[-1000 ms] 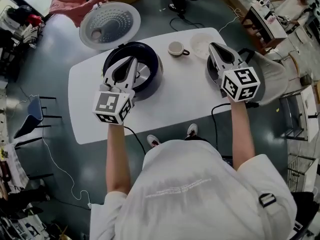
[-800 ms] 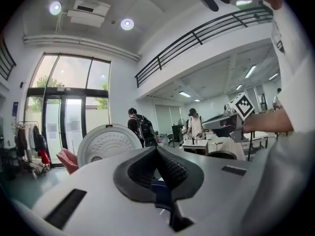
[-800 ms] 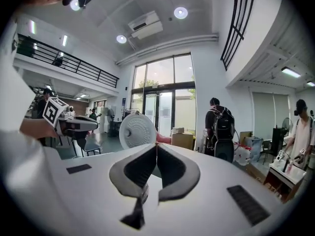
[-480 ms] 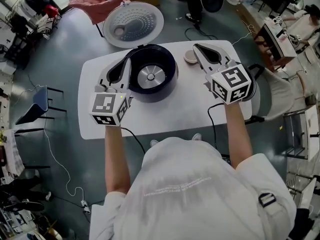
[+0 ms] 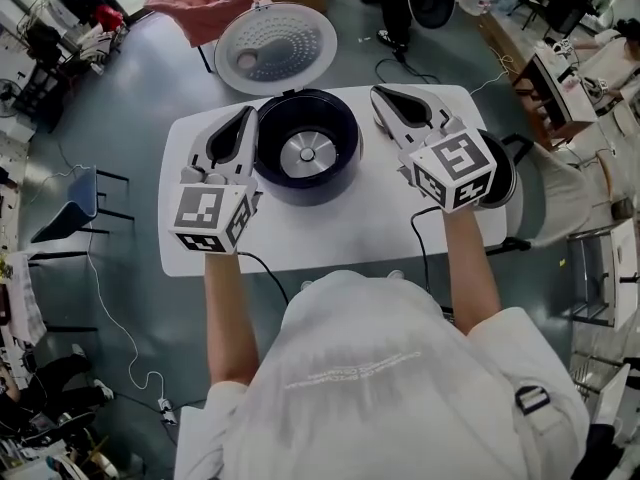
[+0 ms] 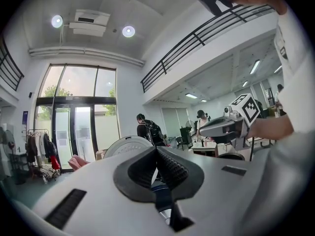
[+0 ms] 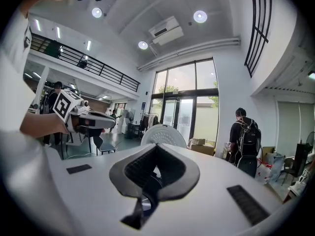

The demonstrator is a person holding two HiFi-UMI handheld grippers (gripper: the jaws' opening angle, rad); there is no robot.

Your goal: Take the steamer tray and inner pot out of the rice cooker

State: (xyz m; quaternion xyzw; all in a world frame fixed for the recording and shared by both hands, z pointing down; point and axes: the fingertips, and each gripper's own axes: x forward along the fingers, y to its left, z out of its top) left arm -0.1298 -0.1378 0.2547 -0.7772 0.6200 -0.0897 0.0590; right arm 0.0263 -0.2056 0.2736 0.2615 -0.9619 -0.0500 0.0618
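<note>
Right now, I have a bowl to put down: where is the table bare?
Bare: the near strip of table between the rice cooker and the person. Crowded: the right end, where a dark pot sits by the right gripper.

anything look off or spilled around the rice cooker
Nothing stands out. The rice cooker sits upright on the table with its lid open and its well empty down to the heating plate. No spill or damage shows. The left tool and right tool flank it, both shut and empty.
</note>
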